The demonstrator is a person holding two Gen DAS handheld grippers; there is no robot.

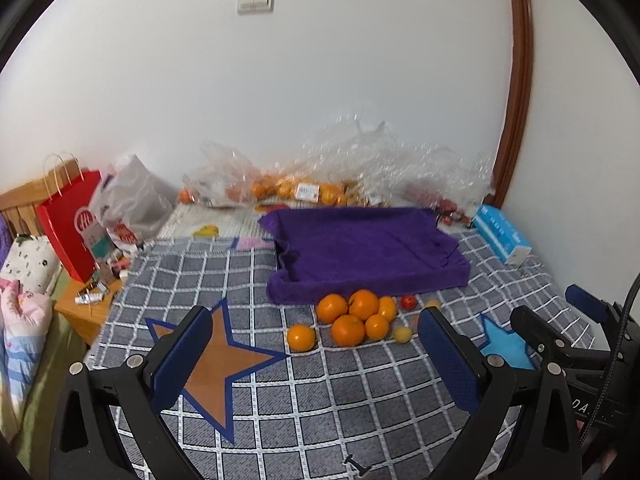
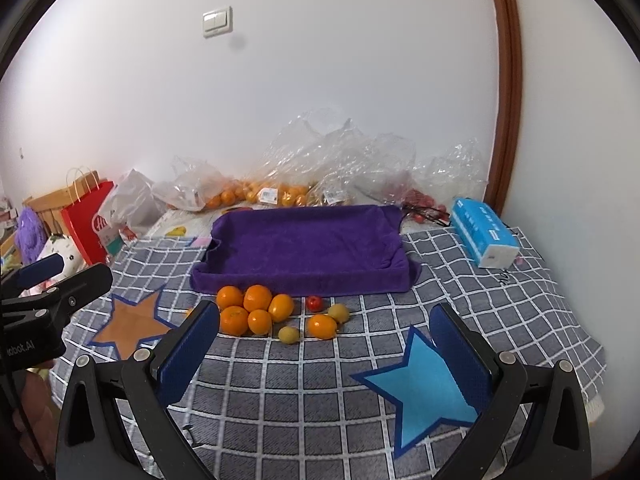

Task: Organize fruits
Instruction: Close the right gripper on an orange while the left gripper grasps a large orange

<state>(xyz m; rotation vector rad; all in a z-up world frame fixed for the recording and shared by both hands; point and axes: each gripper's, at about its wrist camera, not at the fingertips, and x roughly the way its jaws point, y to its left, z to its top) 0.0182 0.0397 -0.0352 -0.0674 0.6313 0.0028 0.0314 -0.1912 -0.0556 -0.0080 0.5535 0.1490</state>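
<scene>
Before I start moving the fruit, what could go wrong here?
1. The oranges lie bunched and touching; gripping one may push its neighbours and send them rolling on the soft checked cover.
2. The small red fruit and yellow fruits look easy to miss or squash with the wide blue fingers.
3. Both grippers, left and right, point at one pile and may collide.

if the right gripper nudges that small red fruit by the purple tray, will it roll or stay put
The small red fruit looks round and smooth, so a nudge would probably send it rolling. The checked cloth beneath looks soft, which may slow it soon. It sits just in front of the purple tray, whose towel-covered wall would likely stop it that way. It looks light and possibly easily bruised.
</scene>
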